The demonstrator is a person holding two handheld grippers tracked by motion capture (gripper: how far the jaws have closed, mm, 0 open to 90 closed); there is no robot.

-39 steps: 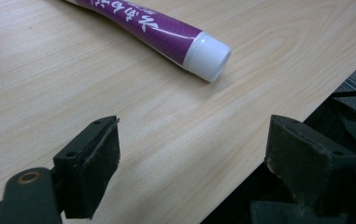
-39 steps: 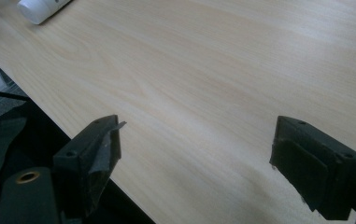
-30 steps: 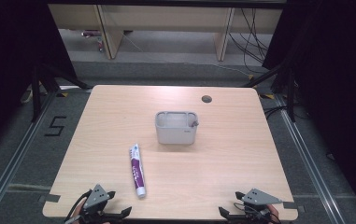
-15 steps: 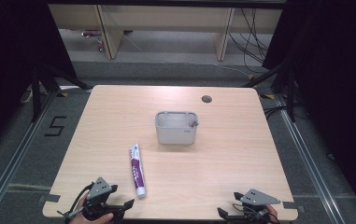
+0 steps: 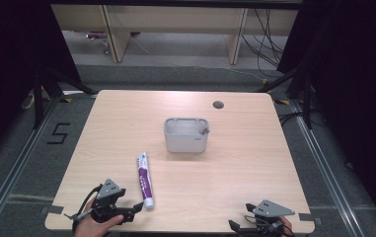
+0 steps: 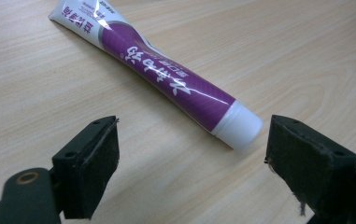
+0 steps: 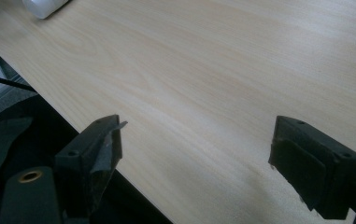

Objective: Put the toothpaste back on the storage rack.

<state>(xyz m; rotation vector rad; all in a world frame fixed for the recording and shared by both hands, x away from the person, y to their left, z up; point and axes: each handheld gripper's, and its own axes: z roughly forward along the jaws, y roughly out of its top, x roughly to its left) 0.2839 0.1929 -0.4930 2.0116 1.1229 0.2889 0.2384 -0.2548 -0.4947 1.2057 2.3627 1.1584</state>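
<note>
At about 7 o'clock on the table (image 5: 254,148), the left gripper (image 5: 135,209) is held with jaws spread wide, just short of the white cap of a purple toothpaste tube (image 5: 144,178) lying flat. If only the rounded cap is pinched, the tube could be nudged aside or squirt free. At 5 o'clock the right gripper (image 5: 242,226) is spread, empty, at the near edge. Open room remains toward the grey holder (image 5: 186,141) at centre.

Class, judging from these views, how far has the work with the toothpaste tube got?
Barely started. Done: nothing; the toothpaste tube lies flat on the table, apart from the grey holder. In hand: the left gripper, jaws open, faces the tube's white cap without touching it. Left: gripping and moving the tube. The right gripper waits open at the table's edge.
</note>
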